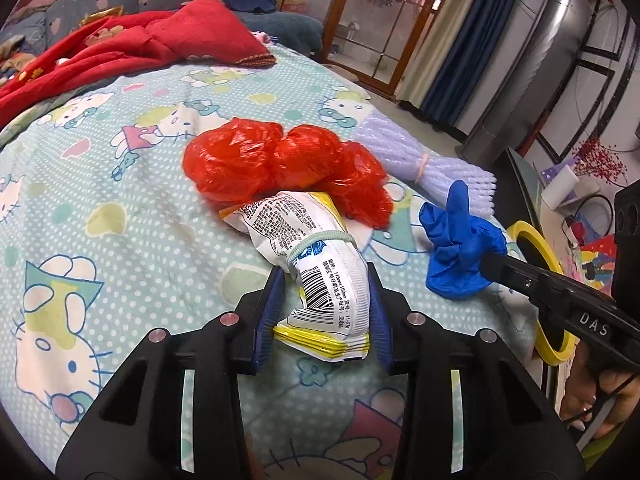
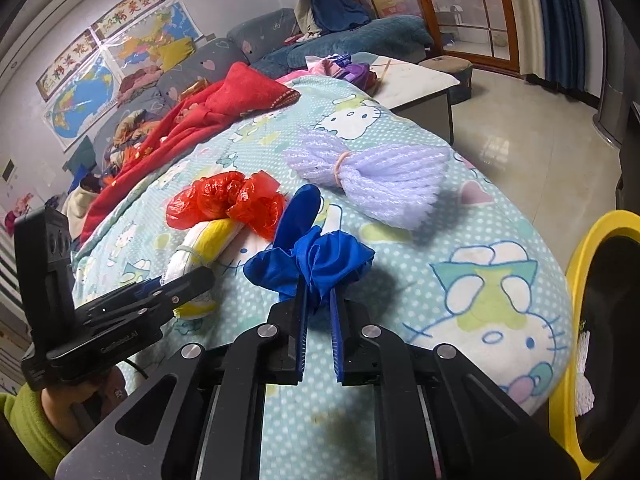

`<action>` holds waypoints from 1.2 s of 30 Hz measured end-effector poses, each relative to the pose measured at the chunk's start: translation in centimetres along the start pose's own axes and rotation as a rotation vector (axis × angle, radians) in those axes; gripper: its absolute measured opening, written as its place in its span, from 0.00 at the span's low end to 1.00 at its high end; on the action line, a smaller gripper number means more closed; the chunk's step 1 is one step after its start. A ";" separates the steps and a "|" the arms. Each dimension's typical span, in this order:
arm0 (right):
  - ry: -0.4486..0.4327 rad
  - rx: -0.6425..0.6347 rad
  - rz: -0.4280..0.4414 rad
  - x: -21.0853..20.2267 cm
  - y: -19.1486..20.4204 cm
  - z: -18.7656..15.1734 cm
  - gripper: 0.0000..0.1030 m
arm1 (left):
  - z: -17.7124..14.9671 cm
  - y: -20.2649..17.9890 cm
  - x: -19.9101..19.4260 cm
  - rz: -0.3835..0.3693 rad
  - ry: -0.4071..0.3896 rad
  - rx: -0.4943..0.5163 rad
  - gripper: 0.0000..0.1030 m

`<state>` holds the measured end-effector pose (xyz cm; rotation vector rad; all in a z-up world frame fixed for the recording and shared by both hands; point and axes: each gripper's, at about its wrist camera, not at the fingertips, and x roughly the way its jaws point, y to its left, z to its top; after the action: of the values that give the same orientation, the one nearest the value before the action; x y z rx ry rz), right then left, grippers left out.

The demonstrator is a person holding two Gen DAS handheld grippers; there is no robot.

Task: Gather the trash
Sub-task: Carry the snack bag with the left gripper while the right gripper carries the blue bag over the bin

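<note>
Left gripper: fingers closed around the white-and-yellow packet lying on the bed; best lifted straight up.
Right gripper: fingers pinched the blue glove; best carried right, to the yellow-rimmed bin.

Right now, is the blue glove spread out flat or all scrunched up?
Scrunched up. The blue glove is bunched into a crumpled wad, pinched in the right gripper, with one finger poking up.
</note>
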<state>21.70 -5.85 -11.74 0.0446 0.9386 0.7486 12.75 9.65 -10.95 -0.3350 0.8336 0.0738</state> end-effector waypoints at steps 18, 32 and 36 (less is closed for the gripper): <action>-0.119 0.064 -0.035 -6.0 -3.5 -0.1 0.08 | -0.5 -5.9 -2.9 -0.160 -0.059 0.102 0.30; -0.228 0.156 -0.140 -10.0 -7.7 -0.2 0.08 | -0.5 -10.6 -2.8 -0.226 -0.072 0.193 0.30; -0.247 0.190 -0.166 -10.8 -9.1 -0.5 0.08 | -0.4 -12.1 -2.9 -0.246 -0.076 0.220 0.30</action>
<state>22.55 -19.33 -7.49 0.2185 0.7644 0.4865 12.87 -1.77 -5.92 -0.2240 0.7117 -0.2321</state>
